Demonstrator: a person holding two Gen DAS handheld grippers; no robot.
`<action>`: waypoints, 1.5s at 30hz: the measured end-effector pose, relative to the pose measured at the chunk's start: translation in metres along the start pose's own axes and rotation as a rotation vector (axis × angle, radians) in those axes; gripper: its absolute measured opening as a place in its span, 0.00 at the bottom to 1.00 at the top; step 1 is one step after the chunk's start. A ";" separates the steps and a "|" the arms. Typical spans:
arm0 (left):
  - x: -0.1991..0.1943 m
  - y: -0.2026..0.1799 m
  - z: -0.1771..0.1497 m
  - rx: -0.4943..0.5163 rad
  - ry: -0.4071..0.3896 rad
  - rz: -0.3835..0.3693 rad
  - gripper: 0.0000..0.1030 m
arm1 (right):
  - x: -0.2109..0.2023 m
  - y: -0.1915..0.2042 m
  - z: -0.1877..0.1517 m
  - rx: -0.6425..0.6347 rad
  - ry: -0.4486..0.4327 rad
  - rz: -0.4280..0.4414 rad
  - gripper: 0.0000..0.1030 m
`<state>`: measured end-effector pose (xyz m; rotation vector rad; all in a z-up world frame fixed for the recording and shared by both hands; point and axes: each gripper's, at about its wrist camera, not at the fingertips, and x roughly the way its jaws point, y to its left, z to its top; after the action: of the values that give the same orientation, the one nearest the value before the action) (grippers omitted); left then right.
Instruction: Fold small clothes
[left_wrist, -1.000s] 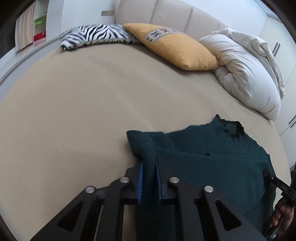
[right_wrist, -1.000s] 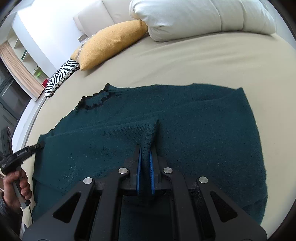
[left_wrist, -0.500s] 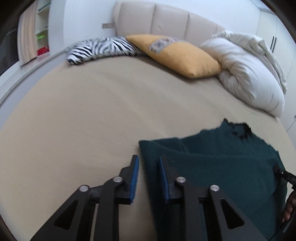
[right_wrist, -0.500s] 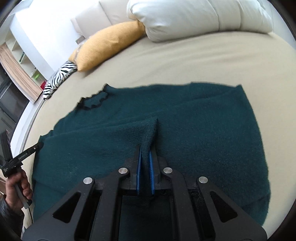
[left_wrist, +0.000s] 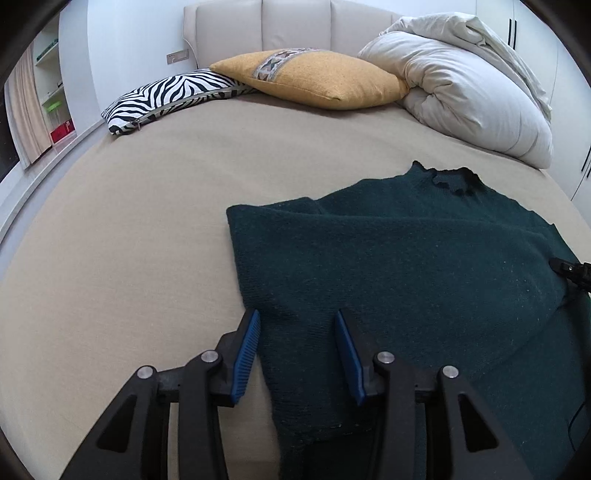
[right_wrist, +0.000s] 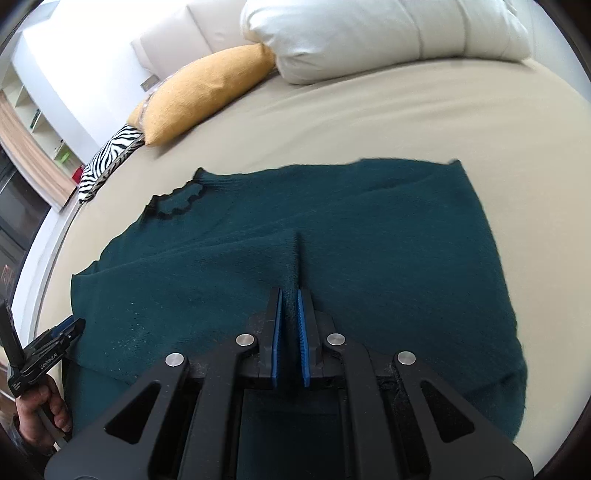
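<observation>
Sweater (left_wrist: 399, 273) edge between parted left fingers (left_wrist: 245, 345).

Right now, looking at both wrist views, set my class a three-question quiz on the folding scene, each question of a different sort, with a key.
1. True or false: the left tool is clamped on the dark green sweater.
2. Multiple choice: what does the right tool hold? A) a pinched ridge of the sweater B) the yellow cushion C) nothing
3. Fill in: the cushion lying against the yellow one, on the side away from the white duvet, has a ____ pattern.

Key: 1 false, its pads stand apart over the fabric edge; 2 A; 3 zebra.
</observation>
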<state>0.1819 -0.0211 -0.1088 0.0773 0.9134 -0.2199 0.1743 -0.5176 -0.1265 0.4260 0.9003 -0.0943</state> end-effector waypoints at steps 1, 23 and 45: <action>0.000 0.001 -0.001 0.001 0.001 -0.001 0.47 | 0.001 -0.004 -0.001 0.015 0.002 0.009 0.06; -0.108 0.053 -0.075 -0.207 -0.025 -0.093 0.62 | -0.124 -0.027 -0.063 0.145 -0.114 0.117 0.49; -0.183 0.025 -0.222 -0.247 0.185 -0.315 0.69 | -0.255 -0.124 -0.247 0.221 -0.008 0.097 0.64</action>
<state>-0.0927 0.0677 -0.1003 -0.2812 1.1291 -0.3943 -0.1990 -0.5569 -0.1026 0.6739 0.8629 -0.1075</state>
